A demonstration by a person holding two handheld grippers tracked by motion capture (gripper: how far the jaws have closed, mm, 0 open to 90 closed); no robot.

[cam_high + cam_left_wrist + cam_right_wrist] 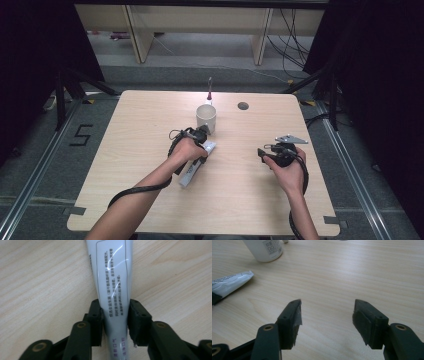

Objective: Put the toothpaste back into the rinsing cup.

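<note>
A white toothpaste tube [110, 272] with printed text runs between the jaws of my left gripper [115, 312], and both pads press its sides. In the high view the left gripper [199, 146] is at the table's middle, just in front of a white mug [206, 118], and the tube [189, 175] sticks out toward the person. The tube's flat end [232, 282] rests low on the wood. My right gripper [272, 150] hovers over the right half of the table. Its jaws [327, 315] stand wide open with bare wood between them.
The mug [265, 248] stands beyond the tube. A slim stick-like object, perhaps a toothbrush [210, 90], lies behind the mug near the far edge. A round cable hole [243, 106] sits right of the mug. Cables trail from both grippers across the light wooden table [140, 200].
</note>
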